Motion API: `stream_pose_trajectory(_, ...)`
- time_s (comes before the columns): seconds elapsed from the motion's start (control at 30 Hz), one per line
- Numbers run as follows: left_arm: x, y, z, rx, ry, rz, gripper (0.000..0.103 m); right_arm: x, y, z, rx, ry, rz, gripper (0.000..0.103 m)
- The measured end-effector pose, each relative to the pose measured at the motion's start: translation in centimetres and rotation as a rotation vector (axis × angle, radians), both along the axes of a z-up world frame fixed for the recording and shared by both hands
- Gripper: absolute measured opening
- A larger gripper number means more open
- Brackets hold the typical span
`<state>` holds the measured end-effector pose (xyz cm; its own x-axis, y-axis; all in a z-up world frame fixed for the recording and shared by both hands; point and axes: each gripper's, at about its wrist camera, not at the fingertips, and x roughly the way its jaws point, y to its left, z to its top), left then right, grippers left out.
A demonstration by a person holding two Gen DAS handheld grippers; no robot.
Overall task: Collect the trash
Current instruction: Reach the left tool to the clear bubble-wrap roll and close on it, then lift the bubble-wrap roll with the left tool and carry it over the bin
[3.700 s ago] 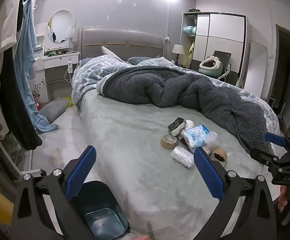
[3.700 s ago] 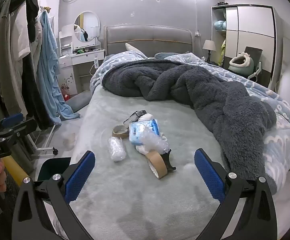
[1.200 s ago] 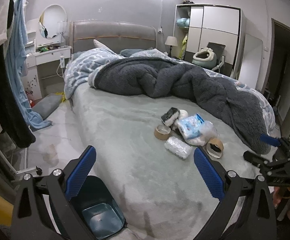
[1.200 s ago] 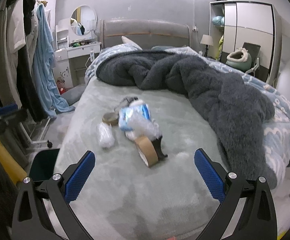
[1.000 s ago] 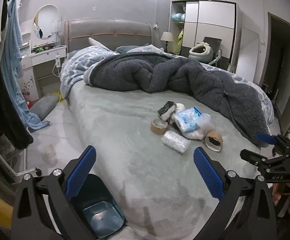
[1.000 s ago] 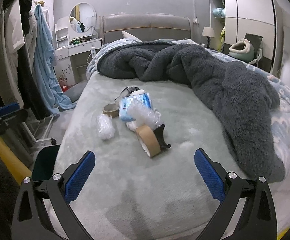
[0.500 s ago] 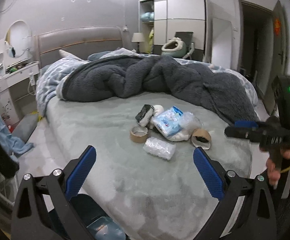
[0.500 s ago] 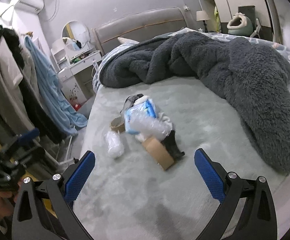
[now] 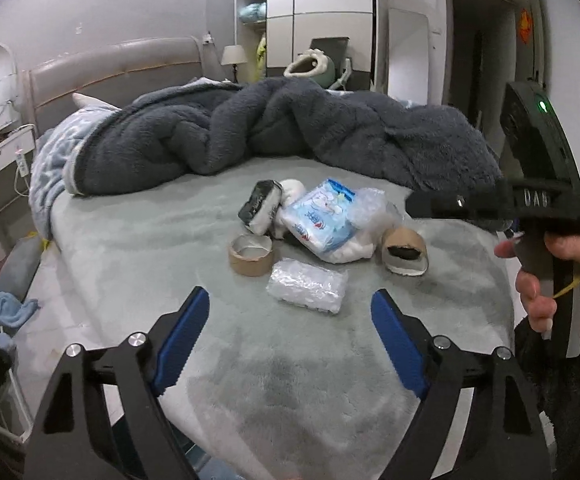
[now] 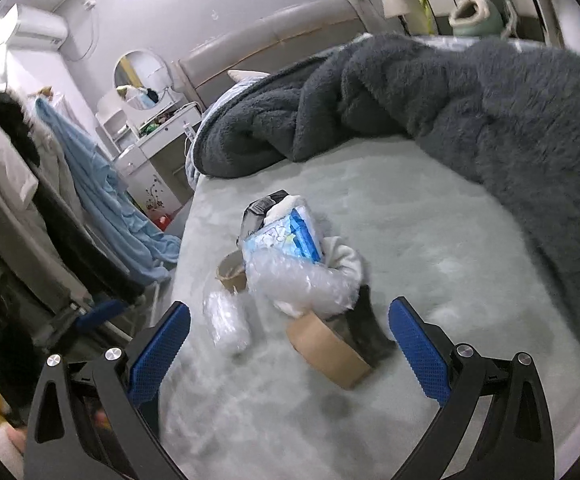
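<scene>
A pile of trash lies on the grey-green bed: a clear plastic wad, a brown tape roll, a second tape roll, a blue-white tissue pack, bubble wrap and a black-white packet. My left gripper is open and empty, just short of the plastic wad. My right gripper is open and empty, with the nearer tape roll between its fingers' line; the plastic wad, tissue pack and bubble wrap lie beyond.
A dark fleece blanket is heaped across the bed's far side. The right gripper's body and the hand holding it show at the right of the left wrist view. Clothes hang on a rack left of the bed.
Both grippers have moved closer to the trash pile on the bed. The blue bin at the bed's left has dropped out of the left wrist view. Both stay open.
</scene>
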<state>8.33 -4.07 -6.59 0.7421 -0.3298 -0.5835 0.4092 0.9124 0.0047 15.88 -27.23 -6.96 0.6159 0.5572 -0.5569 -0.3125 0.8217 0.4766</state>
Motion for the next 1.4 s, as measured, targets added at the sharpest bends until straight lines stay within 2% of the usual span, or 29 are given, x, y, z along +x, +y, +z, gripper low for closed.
stream_pose_trajectory(0.13,1.2,-0.3,-1.0,0.013,0.022,-0.024,0.080,1.1,-0.3,-0.3,0.057,0.035,-0.017,0.100)
stream_pose_trajectory(0.33,3.1,-0.8,-2.0,0.013,0.051,-0.046,0.079,2.0,0.2,-1.1,0.087,0.081,-0.019,0.100)
stream_pose_trajectory(0.4,3.6,-1.2,-2.4,0.018,0.060,-0.055,0.078,2.1,0.5,-1.0,0.103,0.089,-0.009,0.095)
stream_pose_trajectory(0.47,4.2,-1.4,-2.9,0.021,0.072,-0.061,0.077,2.2,1.2,-0.7,0.087,0.088,-0.002,0.087)
stream_pose_trajectory(0.6,5.2,-1.2,-3.5,0.007,0.088,-0.053,0.075,2.6,2.1,-0.5,0.067,0.100,0.001,0.083)
stream_pose_trajectory(0.73,5.9,-1.2,-3.9,-0.015,0.106,-0.064,0.072,3.0,2.2,-0.8,0.034,0.120,-0.013,0.067)
stream_pose_trajectory(0.8,6.1,-1.5,-3.9,-0.018,0.106,-0.075,0.071,3.1,2.1,-0.9,0.022,0.122,-0.013,0.066)
stream_pose_trajectory(0.9,6.3,-1.8,-3.9,-0.018,0.104,-0.082,0.071,2.9,2.8,-0.7,-0.049,0.093,-0.005,0.063)
stream_pose_trajectory(0.97,6.4,-1.9,-4.0,-0.022,0.107,-0.088,0.071,2.7,3.4,-0.3,-0.094,0.062,0.009,0.056)
stream_pose_trajectory(1.2,6.6,-2.1,-3.9,-0.032,0.103,-0.096,0.074,2.0,5.0,0.4,-0.213,-0.014,0.055,0.056)
stream_pose_trajectory(1.27,6.6,-2.4,-4.2,0.005,0.104,-0.092,0.063,2.0,5.1,0.5,-0.224,-0.020,0.062,0.056)
stream_pose_trajectory(1.33,6.3,-2.5,-4.2,0.017,0.092,-0.095,0.062,2.1,5.0,0.7,-0.218,-0.021,0.061,0.056)
stream_pose_trajectory(1.4,6.1,-2.4,-3.9,-0.007,0.090,-0.102,0.061,2.0,4.9,1.1,-0.213,-0.028,0.057,0.056)
